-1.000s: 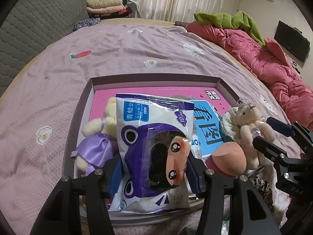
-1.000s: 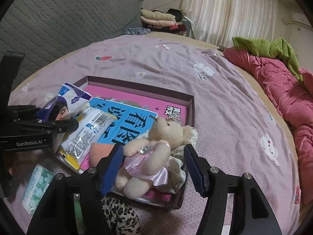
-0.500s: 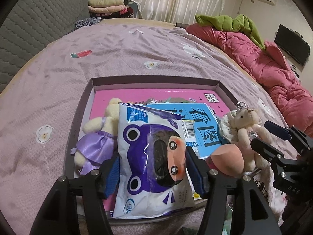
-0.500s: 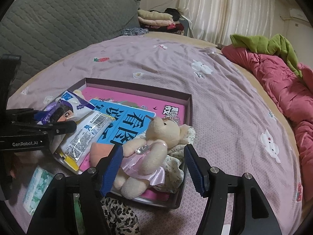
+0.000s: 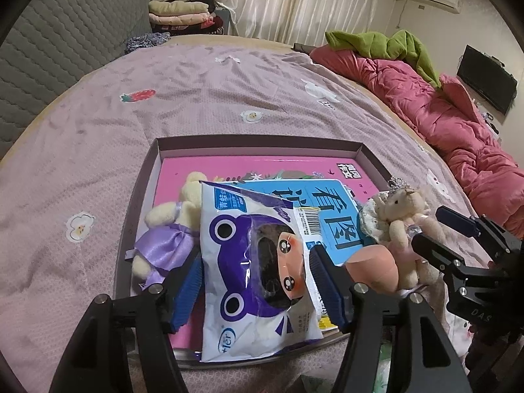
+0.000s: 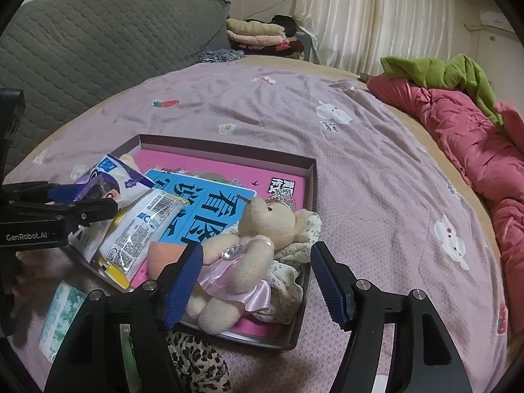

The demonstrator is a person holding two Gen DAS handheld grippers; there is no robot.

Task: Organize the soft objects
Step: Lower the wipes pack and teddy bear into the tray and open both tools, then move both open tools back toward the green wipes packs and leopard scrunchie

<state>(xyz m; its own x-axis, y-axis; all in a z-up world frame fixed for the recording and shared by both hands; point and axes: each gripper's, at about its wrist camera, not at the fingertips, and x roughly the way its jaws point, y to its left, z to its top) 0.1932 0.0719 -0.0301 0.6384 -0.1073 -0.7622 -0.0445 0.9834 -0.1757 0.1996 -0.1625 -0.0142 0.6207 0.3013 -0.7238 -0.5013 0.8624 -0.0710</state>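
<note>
Mauve bedding printed with small animals and strawberries [image 5: 229, 98] covers the bed, and on it sits a shallow brown cardboard box [image 5: 258, 142] lined with a pink picture book [image 6: 229, 167] and a blue-covered book [image 5: 337, 213].

Between the blue pads of the left gripper [image 5: 255, 285] lies a white-and-purple plastic packet with a frog face and a cartoon child [image 5: 255, 268]. Its long axis runs straight away from that gripper, the printed top pointing to the box's far wall and the bottom edge overhanging the near wall. Both jaws stand spread about as wide as the packet; whether the pads press on it cannot be told. Just left of the packet lies a cream plush doll in a purple satin dress [image 5: 167, 239]; just right, a peach teardrop sponge [image 5: 373, 268].

The right gripper [image 6: 255, 281] is wide open, jaws flanking a cream teddy bear in a pink skirt with a small crown [image 6: 249, 249], which lies on floral fabric [image 6: 288, 271] with its head pointing away and leftward. Its left pad sits against the bear; the right pad is apart.

Below this gripper lie leopard-print cloth [image 6: 196, 360] and a green-patterned tissue pack [image 6: 62, 314].
</note>
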